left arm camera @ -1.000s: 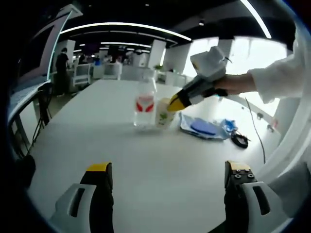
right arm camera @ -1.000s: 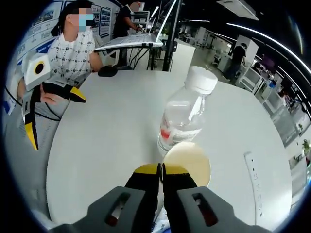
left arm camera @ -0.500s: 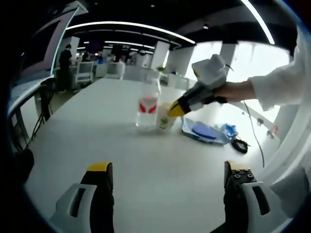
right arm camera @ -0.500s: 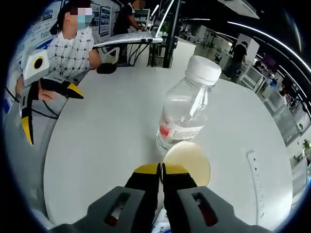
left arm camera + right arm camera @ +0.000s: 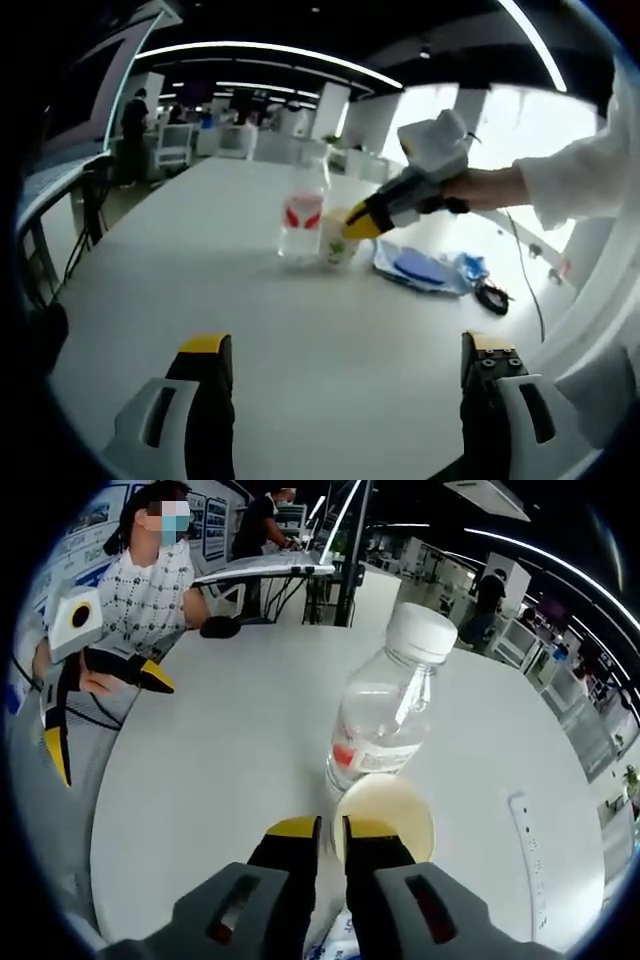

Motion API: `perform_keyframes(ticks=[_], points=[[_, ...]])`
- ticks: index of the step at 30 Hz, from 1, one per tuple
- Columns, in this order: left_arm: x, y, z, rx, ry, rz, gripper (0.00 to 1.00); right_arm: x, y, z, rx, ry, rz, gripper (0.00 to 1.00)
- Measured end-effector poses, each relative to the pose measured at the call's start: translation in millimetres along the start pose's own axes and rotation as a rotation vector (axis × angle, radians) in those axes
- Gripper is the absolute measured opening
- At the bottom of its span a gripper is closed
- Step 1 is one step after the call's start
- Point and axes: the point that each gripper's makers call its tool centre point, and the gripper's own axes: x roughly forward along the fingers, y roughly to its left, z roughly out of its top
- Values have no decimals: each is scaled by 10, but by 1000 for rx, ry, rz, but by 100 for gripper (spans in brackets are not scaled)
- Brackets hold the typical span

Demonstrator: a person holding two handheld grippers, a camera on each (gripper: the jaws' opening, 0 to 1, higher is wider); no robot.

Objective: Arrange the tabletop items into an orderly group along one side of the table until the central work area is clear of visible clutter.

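Observation:
A clear water bottle (image 5: 302, 212) with a red label and white cap stands upright on the white table (image 5: 300, 340). A pale paper cup (image 5: 338, 238) stands right beside it. My right gripper (image 5: 355, 222) reaches in from the right to the cup's rim. In the right gripper view the bottle (image 5: 385, 720) rises just past the cup (image 5: 385, 815), and my right gripper (image 5: 331, 830) has its jaws slightly apart over the cup's near rim. My left gripper (image 5: 347, 345) is wide open over bare table, well short of both items. The left gripper (image 5: 109, 721) also hangs at the table's far-left edge.
A blue and white plastic bag (image 5: 425, 265) and a black coiled cable (image 5: 493, 290) lie right of the cup. A white power strip (image 5: 525, 860) lies at the right. A seated person (image 5: 150, 590) is at the table's edge, near a black object (image 5: 220, 627).
My right gripper's jaws, pressed together on the cup's rim before, have parted a little. Bottle and cup stand where they were. My left gripper stays open and still.

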Motion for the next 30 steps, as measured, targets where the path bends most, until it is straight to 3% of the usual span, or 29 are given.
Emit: perform_keyframes(ticks=[13, 19, 24, 30], points=[[5, 31, -38, -5, 17, 4, 91, -135, -15, 25, 25, -41, -12, 26], [16, 22, -59, 2, 26, 3, 91, -267, -88, 66, 120, -101, -46, 42], [34, -5, -81, 9, 37, -6, 91, -332, -135, -71, 173, -82, -65, 51], [47, 4, -120, 23, 55, -1, 91, -420, -143, -111, 248, -108, -78, 62]])
